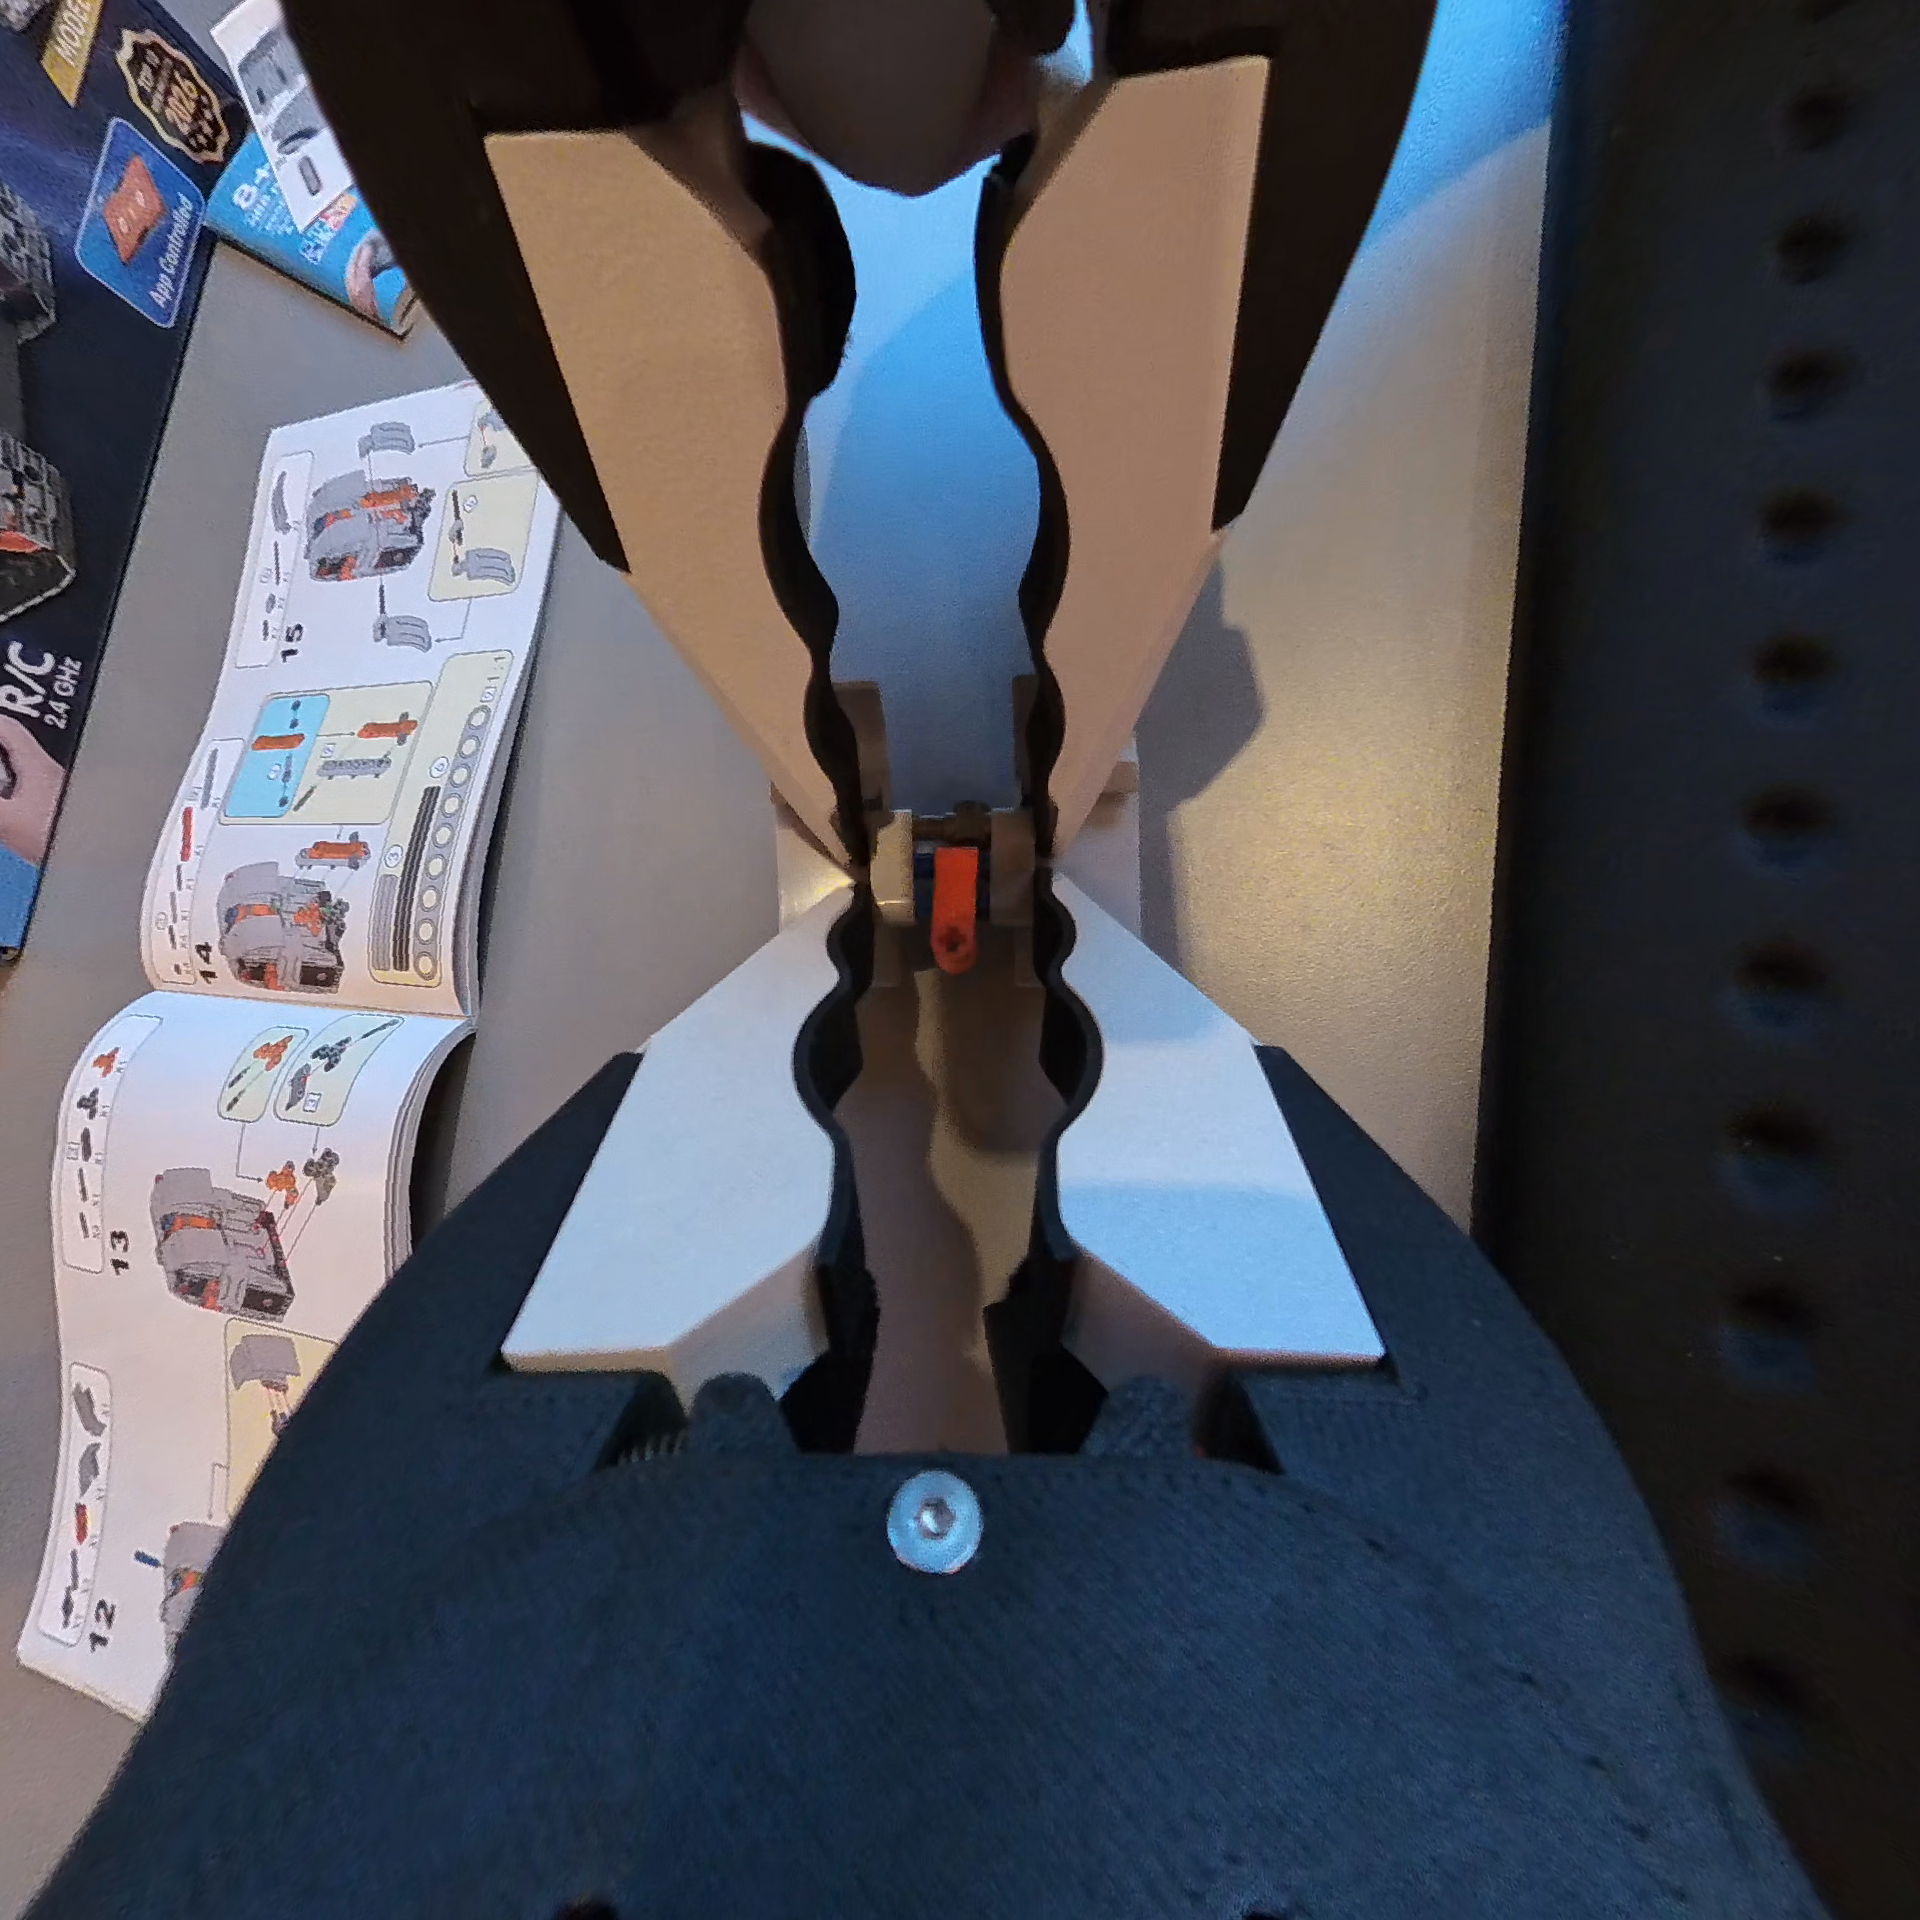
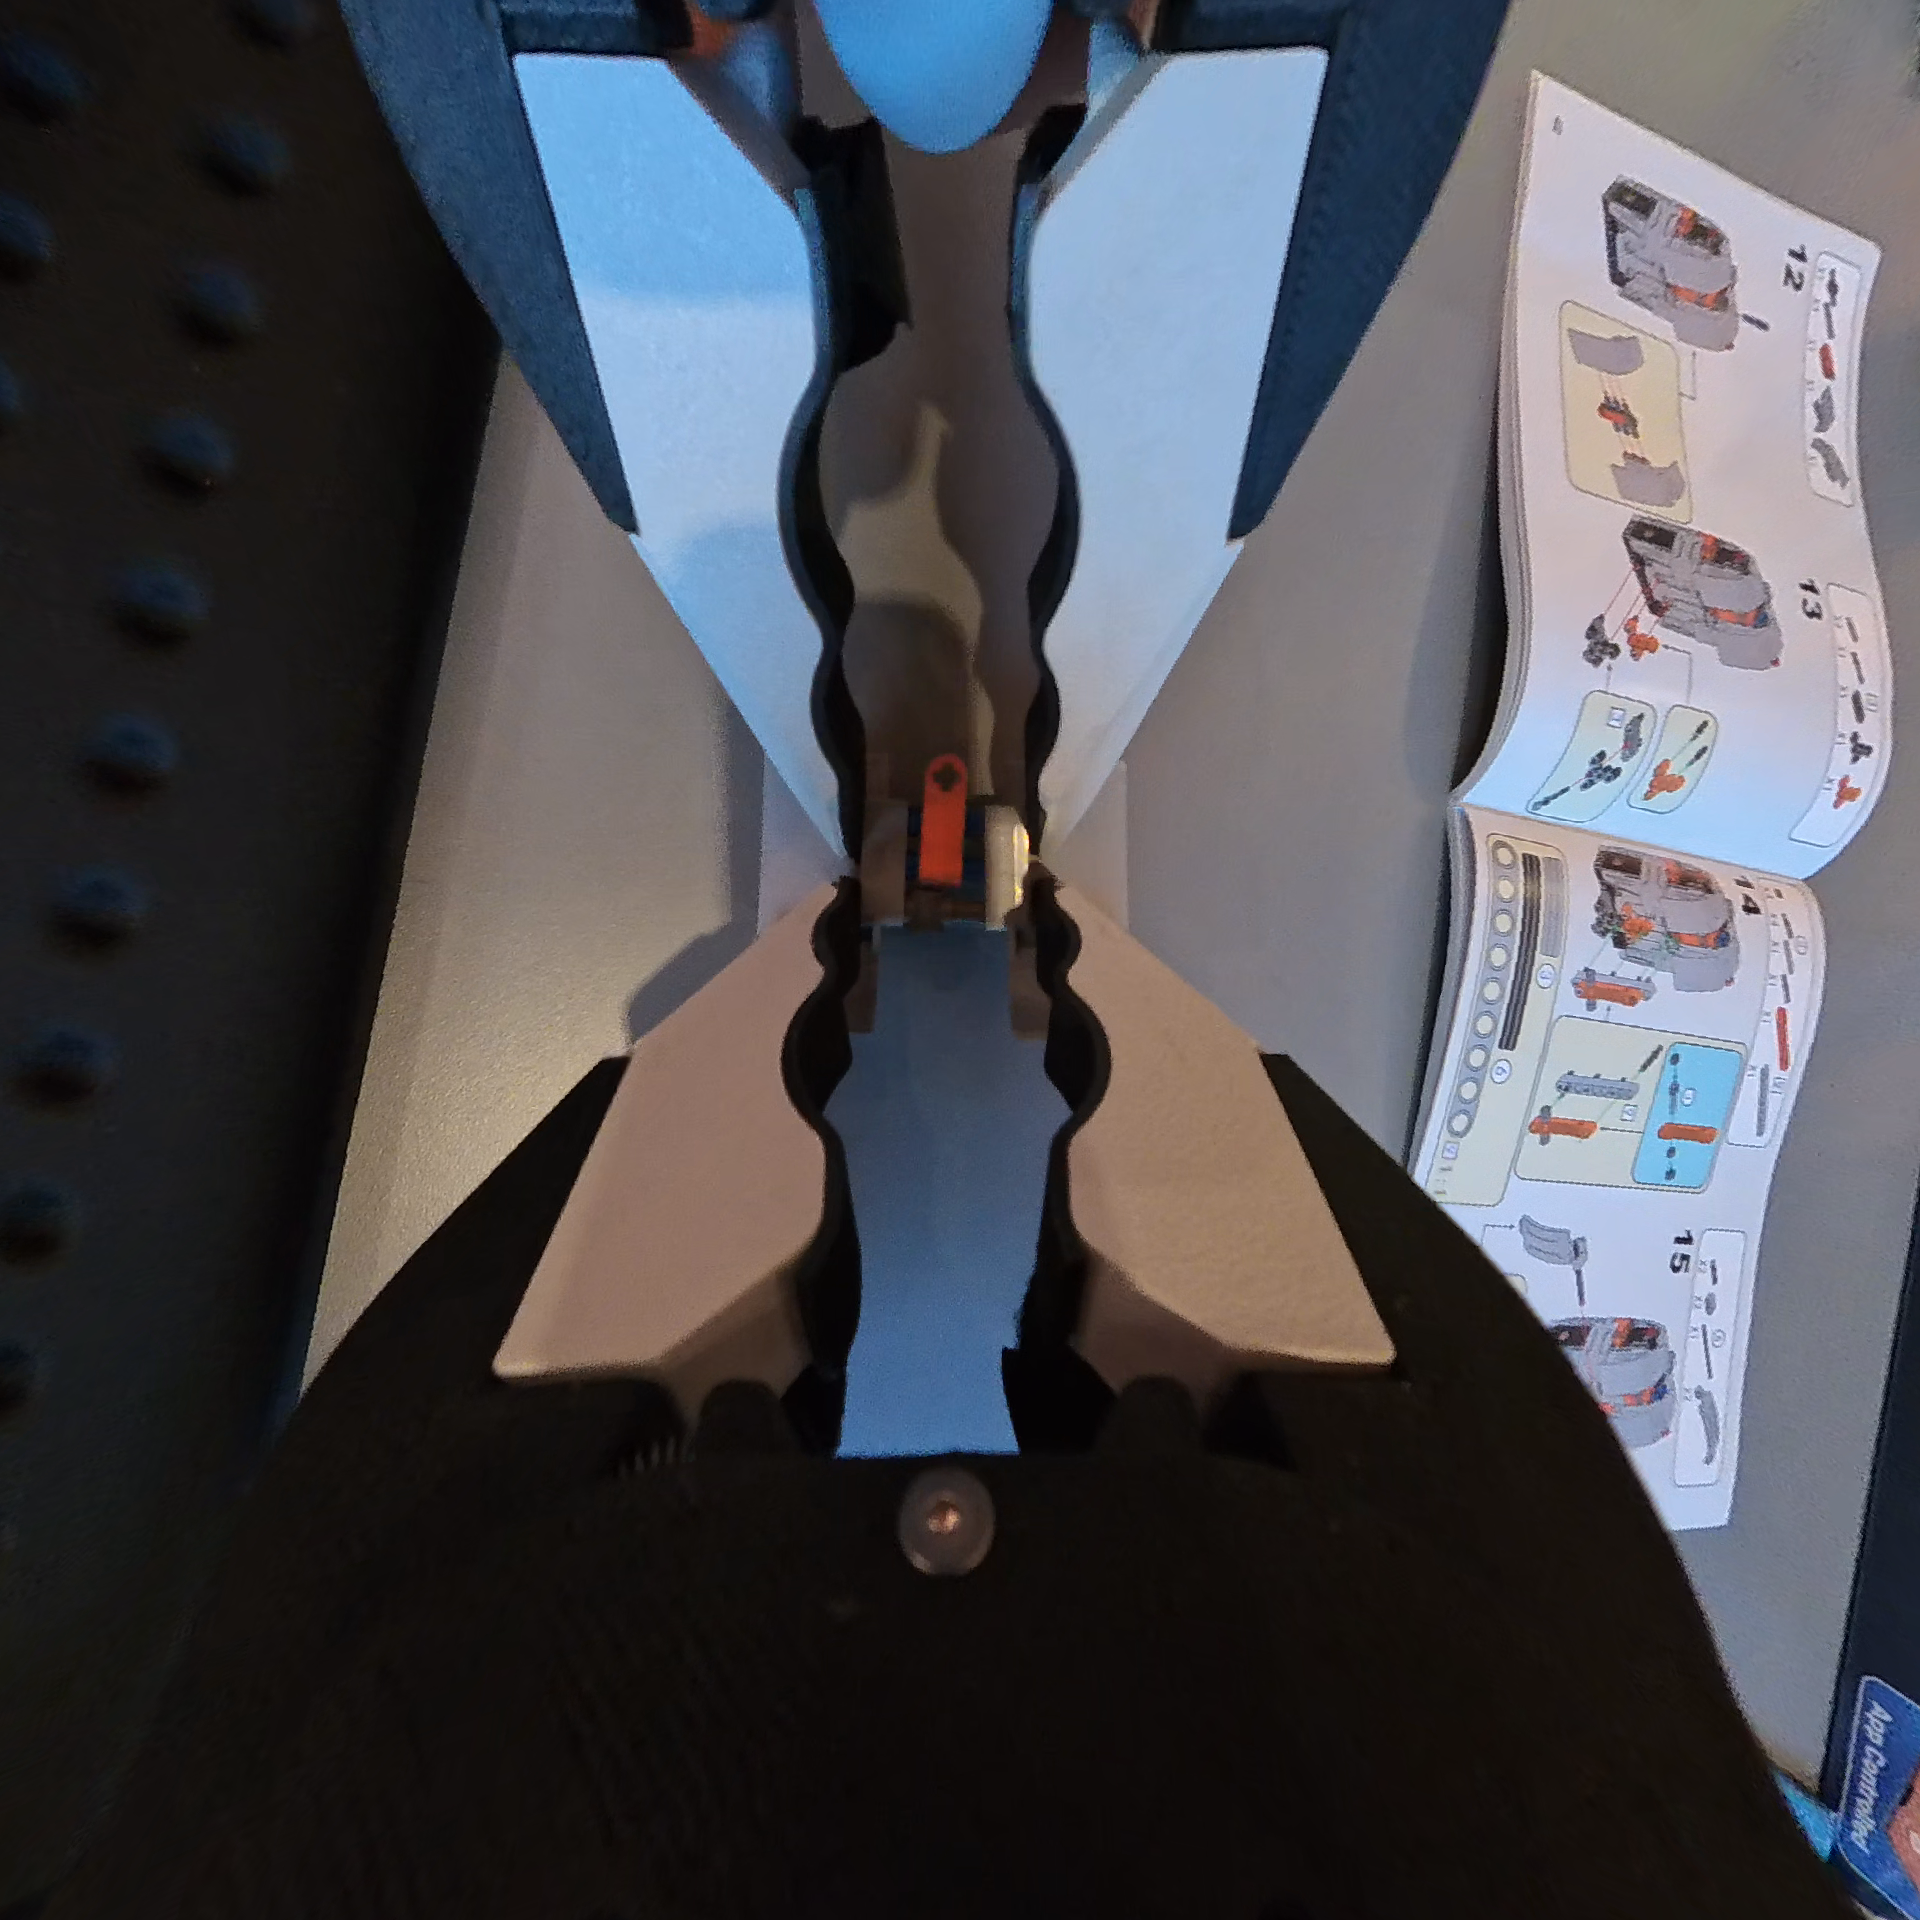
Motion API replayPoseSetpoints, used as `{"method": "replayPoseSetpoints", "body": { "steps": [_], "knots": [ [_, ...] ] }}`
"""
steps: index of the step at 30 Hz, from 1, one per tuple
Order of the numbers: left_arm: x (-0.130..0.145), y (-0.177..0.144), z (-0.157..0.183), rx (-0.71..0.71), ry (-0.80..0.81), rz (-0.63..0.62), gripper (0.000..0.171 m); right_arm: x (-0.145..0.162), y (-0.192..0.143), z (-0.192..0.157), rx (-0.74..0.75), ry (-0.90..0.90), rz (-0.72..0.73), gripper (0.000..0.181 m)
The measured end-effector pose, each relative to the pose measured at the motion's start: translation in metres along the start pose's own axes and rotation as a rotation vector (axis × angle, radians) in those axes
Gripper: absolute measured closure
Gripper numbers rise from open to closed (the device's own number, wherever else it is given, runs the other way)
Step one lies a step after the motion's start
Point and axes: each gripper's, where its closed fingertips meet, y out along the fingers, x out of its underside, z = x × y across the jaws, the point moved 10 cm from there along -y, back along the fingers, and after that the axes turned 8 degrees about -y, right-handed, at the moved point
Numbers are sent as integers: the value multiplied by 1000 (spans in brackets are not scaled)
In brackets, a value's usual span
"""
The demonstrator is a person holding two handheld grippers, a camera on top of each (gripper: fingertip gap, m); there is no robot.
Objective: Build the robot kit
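Observation:
A small brick assembly [image 1: 894,873] of grey pieces with an orange piece [image 1: 954,904] and a bit of blue hangs above the grey table, between two grippers that meet tip to tip. My left gripper [image 1: 951,920] comes in from below in the left wrist view and is shut on one end of the assembly. My right gripper [image 1: 945,816] comes from the opposite side and is shut on its two grey side beams. In the right wrist view the right gripper [image 2: 940,920] is at the bottom, the left gripper [image 2: 940,831] above, and the orange piece [image 2: 940,821] between them.
An open instruction booklet [image 1: 312,831] lies on the grey table [image 1: 1330,831] beside the grippers and also shows in the right wrist view [image 2: 1662,831]. A dark printed box [image 1: 94,312] lies beyond it. A black perforated panel [image 1: 1714,935] runs along the other side. My left and right fingertips are right by each other.

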Motion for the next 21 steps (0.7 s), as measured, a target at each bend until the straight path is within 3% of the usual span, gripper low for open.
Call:
{"method": "replayPoseSetpoints", "body": {
  "steps": [11, 17, 21],
  "knots": [
    [1, -1, 2, -4, -10, 4, 143, -4, 0, -2, -1, 2, -31, 152],
    [5, 0, 2, 78, -100, 11, 142, -3, 3, -1, -96, 78, -31, 151],
    [7, -1, 4, 26, -45, 40, 142, -6, 1, -1, -64, 65, -44, 151]
  ]
}}
